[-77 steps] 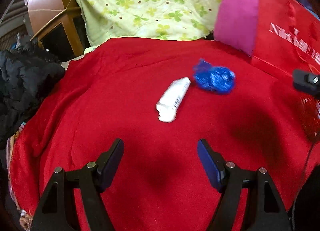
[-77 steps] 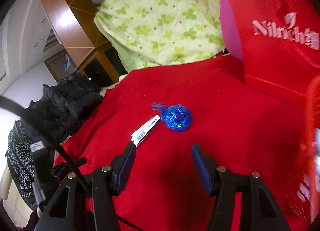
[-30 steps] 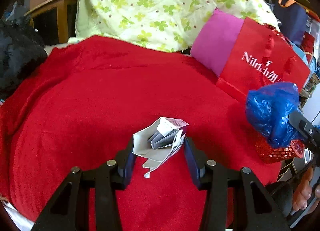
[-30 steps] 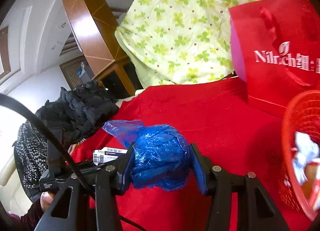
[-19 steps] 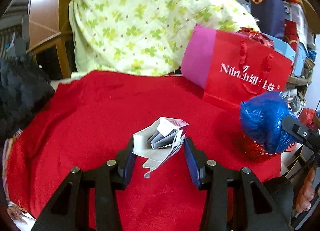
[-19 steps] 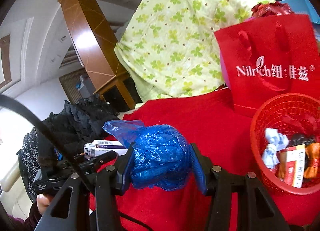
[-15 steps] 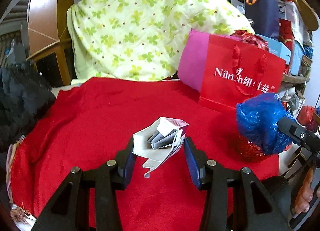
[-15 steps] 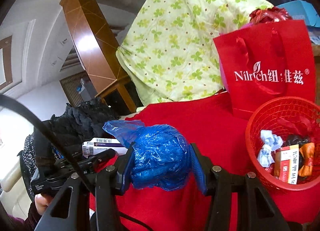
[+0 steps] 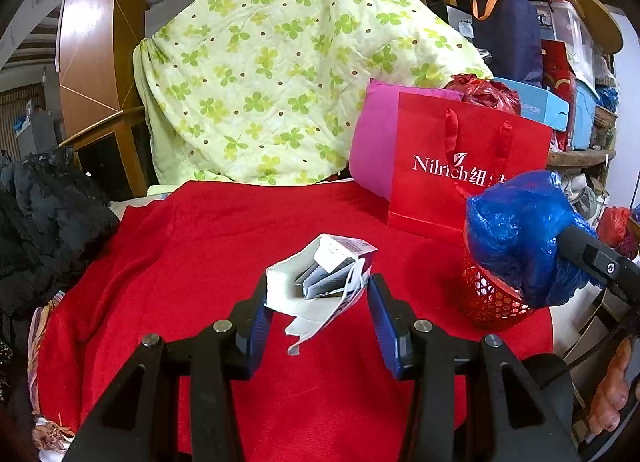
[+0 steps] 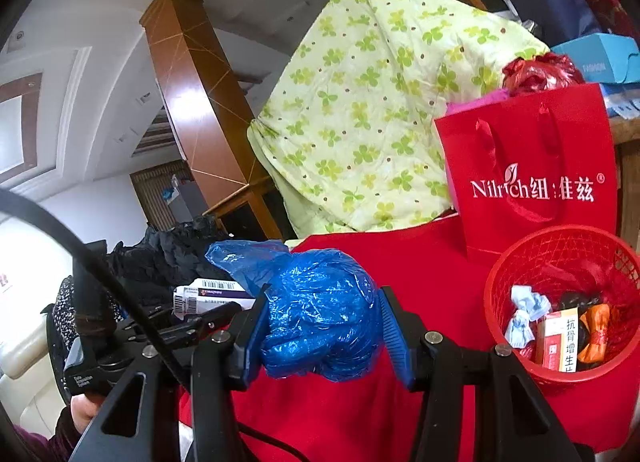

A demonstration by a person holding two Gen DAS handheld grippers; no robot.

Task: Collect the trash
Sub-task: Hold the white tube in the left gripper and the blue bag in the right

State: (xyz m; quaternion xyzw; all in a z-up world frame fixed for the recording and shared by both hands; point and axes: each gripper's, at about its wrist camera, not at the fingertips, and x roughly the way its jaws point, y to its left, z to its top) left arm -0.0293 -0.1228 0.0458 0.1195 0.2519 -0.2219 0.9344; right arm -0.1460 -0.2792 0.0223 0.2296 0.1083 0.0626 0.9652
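My left gripper is shut on a torn white carton, held above the red blanket. My right gripper is shut on a crumpled blue plastic bag, held in the air left of the red mesh basket. The basket holds several scraps and a small red box. In the left wrist view the blue bag hangs in front of the basket, at the blanket's right edge. The carton also shows in the right wrist view.
A red paper gift bag and pink cushion stand at the back right. A green clover quilt drapes behind. Black clothing is piled at the left. Cluttered shelves rise far right.
Both grippers closed on the trash that lay on the blanket, the left on the carton and the right on the blue bag, lifted it, and moved back and right toward the basket.
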